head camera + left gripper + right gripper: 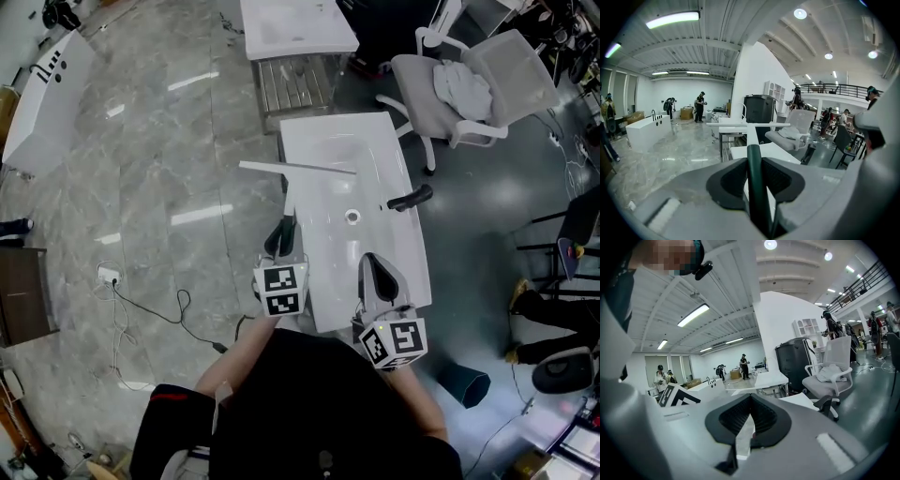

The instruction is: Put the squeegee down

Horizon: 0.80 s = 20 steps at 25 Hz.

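floor: grey marble | chair: grey, swivel | ceiling: strip lights lit

Squeegee: handle dark green, smooth, semi-gloss, plastic by the look. Blade bar white, matt.
Left gripper pads: black, ribbed, matt, rubbery. Shell grey matt plastic.
Right gripper: same pads and shell.
Basin: white, glossy, ceramic-like.
Faucet: black, matt.
Floor: grey marble-look, polished, mirrors the lights.
Rack: bare slatted metal.
Chair: pale grey plastic frame, with crumpled white cloth.
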Available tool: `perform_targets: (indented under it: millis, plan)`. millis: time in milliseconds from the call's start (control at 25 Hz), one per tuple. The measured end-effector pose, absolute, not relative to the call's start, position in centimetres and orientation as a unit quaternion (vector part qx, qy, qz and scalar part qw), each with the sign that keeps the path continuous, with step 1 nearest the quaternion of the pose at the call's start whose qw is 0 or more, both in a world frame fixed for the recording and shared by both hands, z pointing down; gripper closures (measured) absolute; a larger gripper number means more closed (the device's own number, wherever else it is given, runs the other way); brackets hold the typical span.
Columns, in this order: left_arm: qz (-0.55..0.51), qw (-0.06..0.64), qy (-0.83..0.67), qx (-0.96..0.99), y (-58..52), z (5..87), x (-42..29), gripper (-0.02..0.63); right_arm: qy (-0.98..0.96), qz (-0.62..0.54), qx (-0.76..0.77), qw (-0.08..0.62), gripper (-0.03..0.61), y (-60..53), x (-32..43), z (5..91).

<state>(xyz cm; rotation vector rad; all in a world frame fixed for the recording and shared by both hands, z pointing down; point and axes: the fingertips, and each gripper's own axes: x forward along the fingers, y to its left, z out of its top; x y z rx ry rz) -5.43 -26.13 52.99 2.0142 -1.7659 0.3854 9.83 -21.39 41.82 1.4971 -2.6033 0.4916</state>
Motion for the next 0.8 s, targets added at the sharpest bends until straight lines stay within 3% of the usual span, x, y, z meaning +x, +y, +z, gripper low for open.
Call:
perform_targets:
  millis: [800]
  plan:
    - [0.191,0.275,-0.638,0.694,-40.7,64.2,-5.5,0.508,-0.789,0.187,0.578,0.090,0.577,-29.1,12.0,43.6]
